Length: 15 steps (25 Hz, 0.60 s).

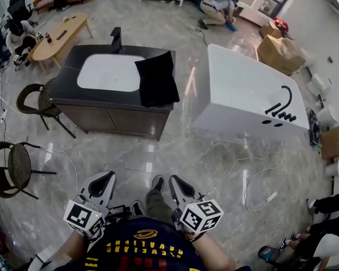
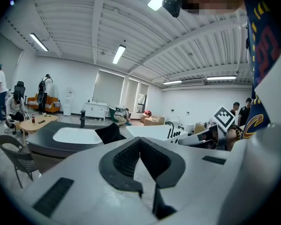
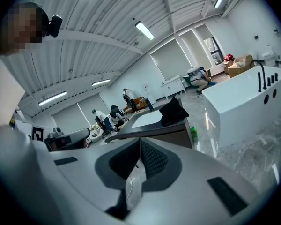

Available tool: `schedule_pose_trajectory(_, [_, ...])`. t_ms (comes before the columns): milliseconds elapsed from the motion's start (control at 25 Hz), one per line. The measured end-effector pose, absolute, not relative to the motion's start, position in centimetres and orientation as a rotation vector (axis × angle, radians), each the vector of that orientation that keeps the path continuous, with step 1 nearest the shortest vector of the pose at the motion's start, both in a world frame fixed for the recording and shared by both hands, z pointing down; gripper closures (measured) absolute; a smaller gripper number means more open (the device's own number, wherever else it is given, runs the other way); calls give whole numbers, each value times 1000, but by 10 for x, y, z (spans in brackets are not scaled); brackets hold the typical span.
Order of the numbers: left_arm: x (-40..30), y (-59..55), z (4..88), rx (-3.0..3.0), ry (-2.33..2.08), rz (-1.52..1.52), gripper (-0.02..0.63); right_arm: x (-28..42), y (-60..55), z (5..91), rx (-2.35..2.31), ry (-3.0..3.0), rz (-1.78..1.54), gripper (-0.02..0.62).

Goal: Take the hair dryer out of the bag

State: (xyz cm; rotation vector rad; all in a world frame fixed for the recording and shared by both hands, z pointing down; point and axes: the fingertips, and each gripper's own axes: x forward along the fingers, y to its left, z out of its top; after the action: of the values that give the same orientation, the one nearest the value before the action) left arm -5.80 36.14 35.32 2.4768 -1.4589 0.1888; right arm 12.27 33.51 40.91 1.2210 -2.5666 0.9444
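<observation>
A black bag (image 1: 156,78) lies on the right end of a dark vanity counter (image 1: 68,89) beside its white sink (image 1: 109,72). No hair dryer shows in any view. My left gripper (image 1: 108,176) and right gripper (image 1: 174,180) are held low near the person's body, well short of the counter, both shut on nothing. In the left gripper view the jaws (image 2: 139,142) meet, with the bag (image 2: 110,133) far ahead. The right gripper view shows its jaws (image 3: 140,142) closed too, and the bag (image 3: 173,111) on the counter in the distance.
A white bathtub (image 1: 246,92) stands right of the vanity. Two dark chairs (image 1: 37,101) (image 1: 14,165) are at the left. A white cable (image 1: 254,180) trails over the marble floor. Farther off are a wooden table (image 1: 62,34), cardboard boxes (image 1: 279,52) and several people.
</observation>
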Motion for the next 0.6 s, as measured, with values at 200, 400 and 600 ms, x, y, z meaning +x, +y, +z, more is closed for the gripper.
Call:
schedule_pose_trajectory(200, [-63,320,356,2451,-1504,235,604,121,285,412,1184,-2587,977,586])
schedule_pose_trajectory(400, [-56,268,354,2436,-1539,237,604,127,233,414,1161,-2601,989,586])
schedule_pose_trajectory(600, [-40,219,349,2443,-1556,252,604,141,188,414,1143,-2612,997,586])
